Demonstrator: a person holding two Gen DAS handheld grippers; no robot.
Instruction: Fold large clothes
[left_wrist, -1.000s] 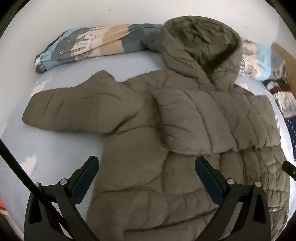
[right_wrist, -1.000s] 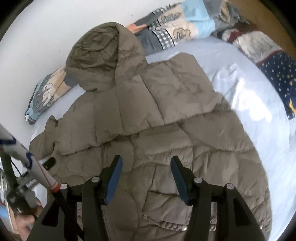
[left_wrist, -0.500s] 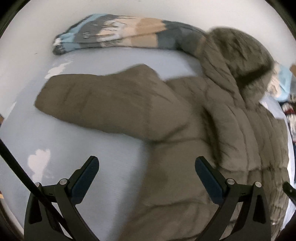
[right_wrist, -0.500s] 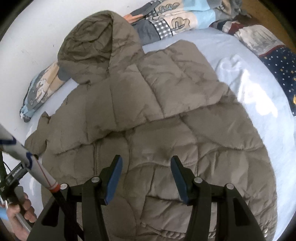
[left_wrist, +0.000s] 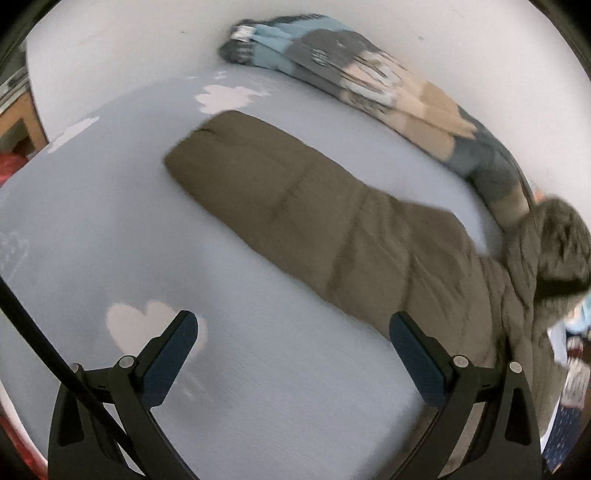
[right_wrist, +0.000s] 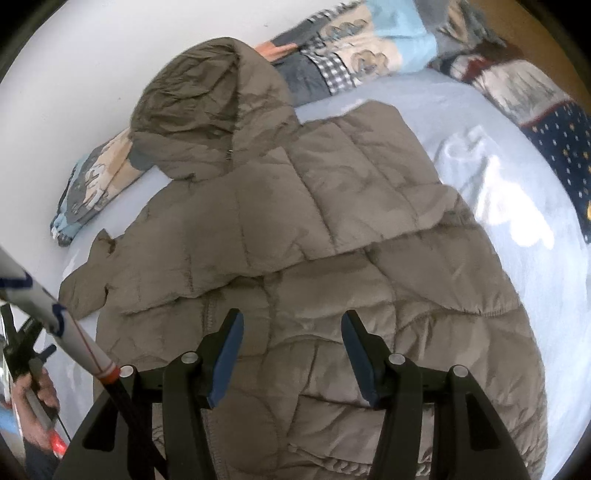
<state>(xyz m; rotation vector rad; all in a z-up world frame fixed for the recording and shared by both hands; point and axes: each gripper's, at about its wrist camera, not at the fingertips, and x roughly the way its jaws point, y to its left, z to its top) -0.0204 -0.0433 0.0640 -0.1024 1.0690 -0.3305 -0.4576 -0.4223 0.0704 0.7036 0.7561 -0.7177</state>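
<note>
An olive-brown hooded puffer jacket (right_wrist: 314, 240) lies spread on a light blue bed sheet (right_wrist: 517, 280). One sleeve is folded across its chest. The other sleeve (left_wrist: 295, 206) stretches out flat to the left, its cuff (left_wrist: 192, 147) toward the wall. The hood (right_wrist: 207, 107) rests against the wall. My left gripper (left_wrist: 293, 347) is open and empty above the bare sheet (left_wrist: 110, 229), just below the outstretched sleeve. My right gripper (right_wrist: 291, 354) is open and empty above the jacket's lower body.
A rolled patterned blanket (left_wrist: 369, 85) lies along the white wall behind the jacket; it also shows in the right wrist view (right_wrist: 354, 55). A dark dotted fabric (right_wrist: 561, 147) lies at the right edge. The other hand-held gripper (right_wrist: 33, 354) shows at the left.
My left gripper has swung left, from over the jacket body to the outstretched sleeve and bare sheet. My right gripper has held nearly still over the lower body.
</note>
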